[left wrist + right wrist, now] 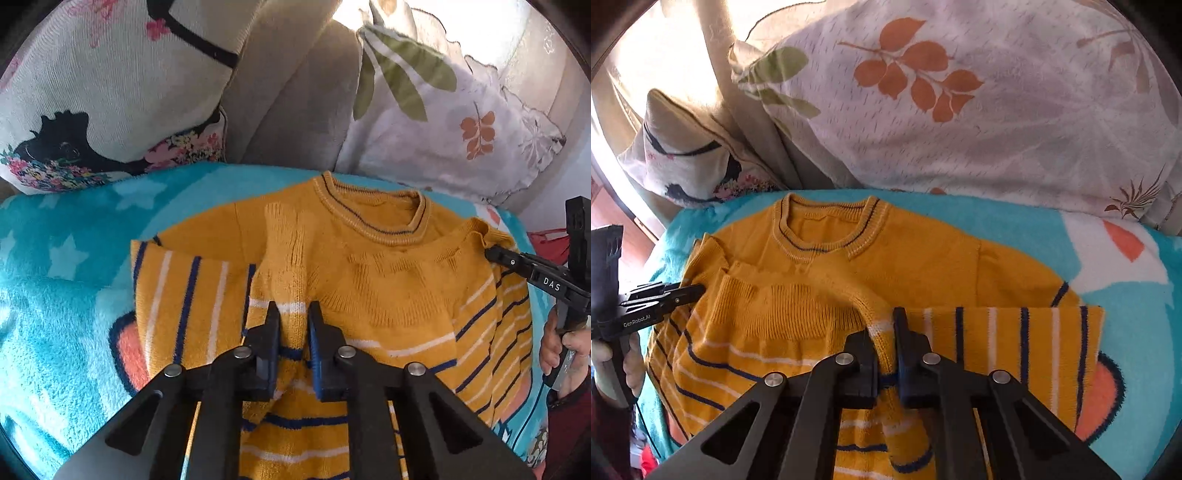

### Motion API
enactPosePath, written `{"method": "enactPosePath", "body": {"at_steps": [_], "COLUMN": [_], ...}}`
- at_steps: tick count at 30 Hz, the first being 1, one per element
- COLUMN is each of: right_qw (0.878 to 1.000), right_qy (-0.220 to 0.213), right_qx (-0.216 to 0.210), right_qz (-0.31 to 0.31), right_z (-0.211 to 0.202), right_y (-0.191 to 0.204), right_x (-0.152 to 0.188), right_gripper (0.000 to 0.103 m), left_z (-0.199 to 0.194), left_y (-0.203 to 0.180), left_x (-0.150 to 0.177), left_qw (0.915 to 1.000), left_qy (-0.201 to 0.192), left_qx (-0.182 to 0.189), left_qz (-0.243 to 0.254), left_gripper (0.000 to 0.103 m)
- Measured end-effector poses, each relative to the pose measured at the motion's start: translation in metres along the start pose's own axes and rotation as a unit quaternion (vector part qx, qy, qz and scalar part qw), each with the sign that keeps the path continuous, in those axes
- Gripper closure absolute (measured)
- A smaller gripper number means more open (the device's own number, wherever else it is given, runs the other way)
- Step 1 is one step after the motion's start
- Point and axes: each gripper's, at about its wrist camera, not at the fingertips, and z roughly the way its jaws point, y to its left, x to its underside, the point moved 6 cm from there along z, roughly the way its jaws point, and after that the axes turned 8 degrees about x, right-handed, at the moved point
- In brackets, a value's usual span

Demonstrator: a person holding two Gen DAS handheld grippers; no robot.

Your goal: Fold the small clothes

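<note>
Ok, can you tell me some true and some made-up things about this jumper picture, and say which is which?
1. The sweater is yellow with stripes. True.
2. The blanket under it is red. False: it is turquoise with pale stars.
3. The left gripper and the right gripper both pinch the sweater. True.
4. The pillow behind the sweater has blue fish on it. False: it has orange and green leaves.

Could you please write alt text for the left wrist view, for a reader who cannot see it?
The left tongs pinch a raised fold of a mustard-yellow striped sweater lying on a turquoise star-print blanket. At the right edge, the right tongs grip the sweater's far corner. Patterned cushions lean behind it.
</note>
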Motion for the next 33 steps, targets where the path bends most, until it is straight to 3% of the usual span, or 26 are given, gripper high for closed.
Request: {"method": "enactPosePath", "body": {"at_steps": [3,7,9,13,14,15,16,17,19,20,23,27,29,33], "right_qw": [0.999,0.996,0.994,0.988,0.986,0.985,0.985,0.985,0.985,0.985,0.987,0.991,0.992,0.995], "right_qy": [-0.011,0.033,0.048,0.051,0.047,0.036,0.021,0.009,-0.004,-0.008,-0.009,-0.002,0.0,0.007], "right_qx": [0.016,0.025,0.026,-0.024,-0.028,-0.02,-0.011,-0.001,0.014,0.012,-0.004,-0.027,-0.037,-0.033], "right_qz": [0.038,0.082,0.092,0.142,0.158,0.169,0.173,0.175,0.174,0.173,0.162,0.131,0.119,0.095], "right_z": [0.002,0.039,0.052,0.046,0.041,0.032,0.021,0.011,-0.012,-0.023,-0.05,-0.08,-0.085,-0.076], "right_y": [-0.018,-0.038,-0.043,-0.058,-0.065,-0.073,-0.08,-0.086,-0.096,-0.1,-0.1,-0.09,-0.08,-0.058], "right_x": [-0.014,-0.012,-0.007,-0.007,-0.006,-0.006,-0.006,-0.004,0.0,0.005,0.026,0.071,0.091,0.124], "right_gripper": [0.095,0.095,0.095,0.086,0.077,0.06,0.053,0.053,0.053,0.053,0.049,0.045,0.044,0.043], "left_z": [-0.002,0.021,0.019,-0.011,-0.022,-0.032,-0.043,-0.053,-0.066,-0.071,-0.08,-0.069,-0.059,-0.046], "left_y": [0.017,0.044,0.051,0.058,0.058,0.057,0.055,0.055,0.047,0.045,0.042,0.036,0.033,0.029], "left_x": [-0.015,-0.013,-0.012,-0.011,-0.01,-0.009,-0.007,-0.003,0.008,0.014,0.035,0.067,0.084,0.107], "left_qw": [0.9993,0.9962,0.9958,0.995,0.9949,0.9949,0.9948,0.9945,0.9941,0.9942,0.9952,0.9976,0.9981,0.9978], "left_qy": [-0.013,0.017,0.01,-0.014,-0.022,-0.029,-0.037,-0.046,-0.057,-0.057,-0.045,-0.018,-0.004,-0.001], "left_qx": [-0.018,-0.062,-0.052,-0.034,-0.035,-0.034,-0.035,-0.038,-0.045,-0.049,-0.054,-0.032,-0.02,-0.015], "left_qz": [-0.03,-0.058,-0.075,-0.093,-0.092,-0.09,-0.089,-0.087,-0.08,-0.077,-0.068,-0.059,-0.058,-0.064], "left_gripper": [0.093,0.095,0.092,0.089,0.086,0.083,0.073,0.061,0.047,0.041,0.04,0.035,0.031,0.034]}}
